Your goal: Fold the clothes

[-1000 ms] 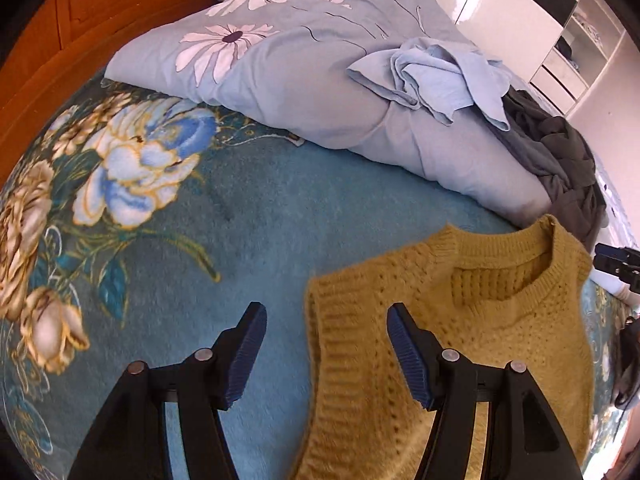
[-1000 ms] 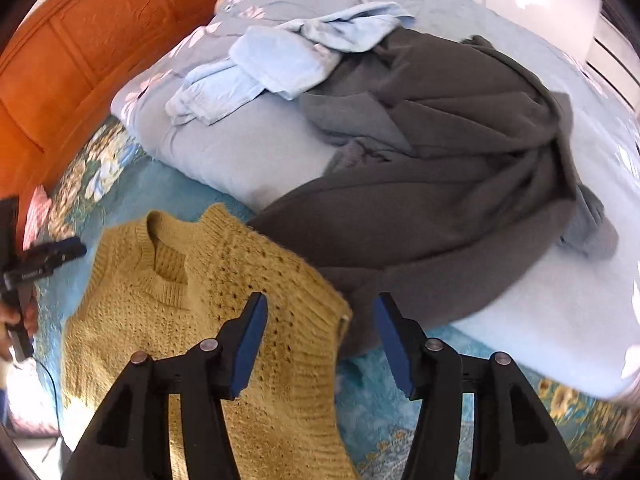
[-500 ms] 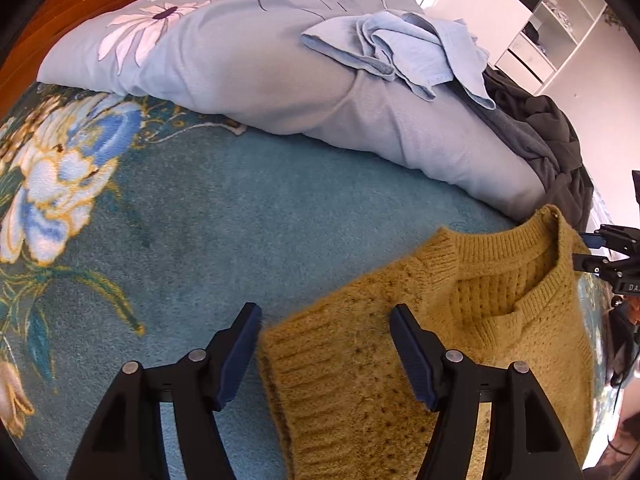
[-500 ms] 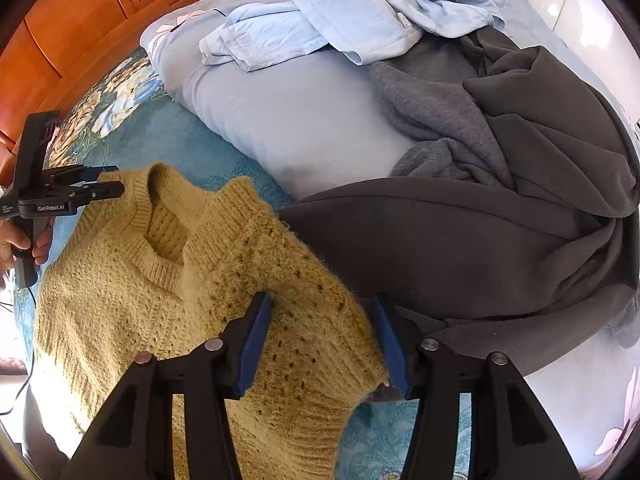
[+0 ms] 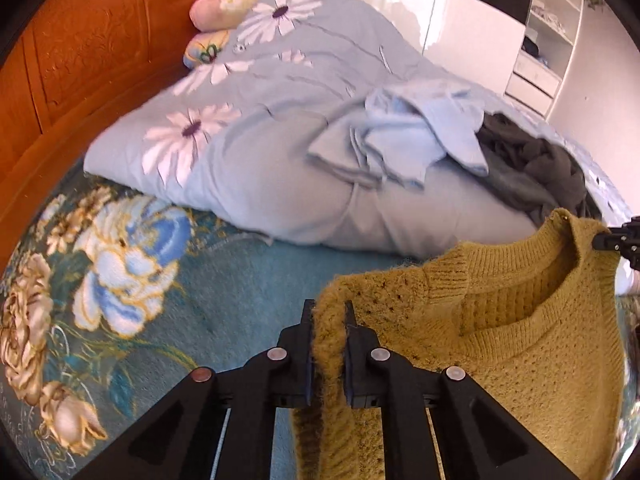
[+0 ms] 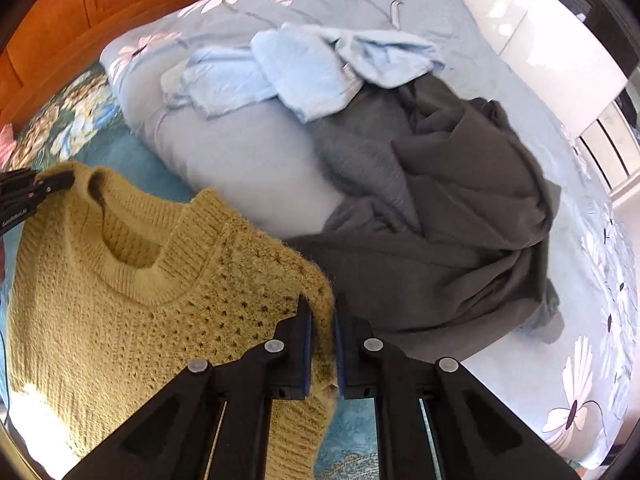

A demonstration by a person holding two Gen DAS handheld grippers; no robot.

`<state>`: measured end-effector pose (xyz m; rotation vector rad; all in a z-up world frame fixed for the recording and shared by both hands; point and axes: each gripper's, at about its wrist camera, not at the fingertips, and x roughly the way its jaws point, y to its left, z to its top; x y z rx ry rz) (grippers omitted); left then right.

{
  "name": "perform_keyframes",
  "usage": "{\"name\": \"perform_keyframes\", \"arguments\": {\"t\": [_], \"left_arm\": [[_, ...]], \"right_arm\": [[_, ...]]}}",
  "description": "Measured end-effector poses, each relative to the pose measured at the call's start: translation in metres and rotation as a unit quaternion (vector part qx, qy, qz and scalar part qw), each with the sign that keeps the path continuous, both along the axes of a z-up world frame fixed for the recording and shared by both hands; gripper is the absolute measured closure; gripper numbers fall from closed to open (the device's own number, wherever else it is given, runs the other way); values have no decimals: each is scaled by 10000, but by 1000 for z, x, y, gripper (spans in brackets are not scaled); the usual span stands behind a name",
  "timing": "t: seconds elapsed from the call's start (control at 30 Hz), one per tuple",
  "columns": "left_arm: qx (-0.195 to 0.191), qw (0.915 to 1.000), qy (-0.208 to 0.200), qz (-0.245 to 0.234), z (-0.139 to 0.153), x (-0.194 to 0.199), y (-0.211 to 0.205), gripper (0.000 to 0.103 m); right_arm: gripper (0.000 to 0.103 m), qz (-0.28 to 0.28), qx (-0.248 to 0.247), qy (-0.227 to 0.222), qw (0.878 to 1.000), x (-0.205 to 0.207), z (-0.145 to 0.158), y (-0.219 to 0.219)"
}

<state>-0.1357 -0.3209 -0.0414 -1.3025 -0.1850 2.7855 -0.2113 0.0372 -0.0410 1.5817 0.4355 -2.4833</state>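
Observation:
A mustard-yellow knit vest (image 5: 520, 344) hangs lifted over the teal floral bedspread (image 5: 132, 280). My left gripper (image 5: 328, 316) is shut on the vest's left shoulder edge. My right gripper (image 6: 322, 312) is shut on the vest's right shoulder edge; the vest (image 6: 120, 300) spreads to its left with the neck hole facing me. Each gripper's tip shows at the other view's edge, the right one (image 5: 620, 240) and the left one (image 6: 28, 196).
A pale blue daisy-print duvet (image 5: 280, 152) lies behind the vest. On it are a crumpled light blue garment (image 6: 288, 76) and a dark grey garment (image 6: 448, 208). An orange wooden headboard (image 5: 80, 60) stands at the left; white cabinets (image 5: 540, 40) stand at the back right.
Both grippers went from open to shut on the vest's shoulder edges. The vest's top has been raised off the bedspread.

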Motion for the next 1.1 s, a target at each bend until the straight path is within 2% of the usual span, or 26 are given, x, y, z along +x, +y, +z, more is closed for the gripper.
{"name": "perform_keyframes", "arguments": {"t": [0.1, 0.23, 0.43, 0.6, 0.7, 0.8, 0.87, 0.97, 1.03, 1.1], "left_arm": [[166, 9995, 270, -22, 29, 16, -5, 92], [144, 9983, 475, -306, 50, 66, 2, 92], [-287, 9962, 502, -650, 50, 182, 33, 91], [-316, 9973, 396, -535, 38, 280, 60, 88], [-99, 9994, 94, -327, 23, 322, 71, 88], [162, 9992, -360, 111, 3, 347, 75, 88], [472, 9954, -729, 392, -9, 358, 74, 88], [949, 9875, -932, 851, -17, 377, 72, 84], [1159, 9812, -1096, 1086, -20, 387, 70, 73], [1398, 9740, -1186, 1331, -22, 398, 68, 68]], "right_arm": [[94, -157, -312, 420, 9985, -4, 34, -1], [94, 209, -393, 523, 9976, 34, 51, -6], [94, 546, -695, 233, 9958, 115, 40, -15], [94, 669, -696, -203, 9951, 197, 27, -8], [94, 840, -562, -622, 9929, 240, 3, -11], [94, 998, -440, -990, 9891, 275, -20, -16], [94, 1091, -390, -1220, 9858, 297, -35, -21], [93, 1131, -306, -1406, 9831, 315, -49, -25], [90, 1080, -346, -1508, 9820, 323, -51, -25], [89, 998, -405, -1507, 9827, 329, -47, -22]]}}
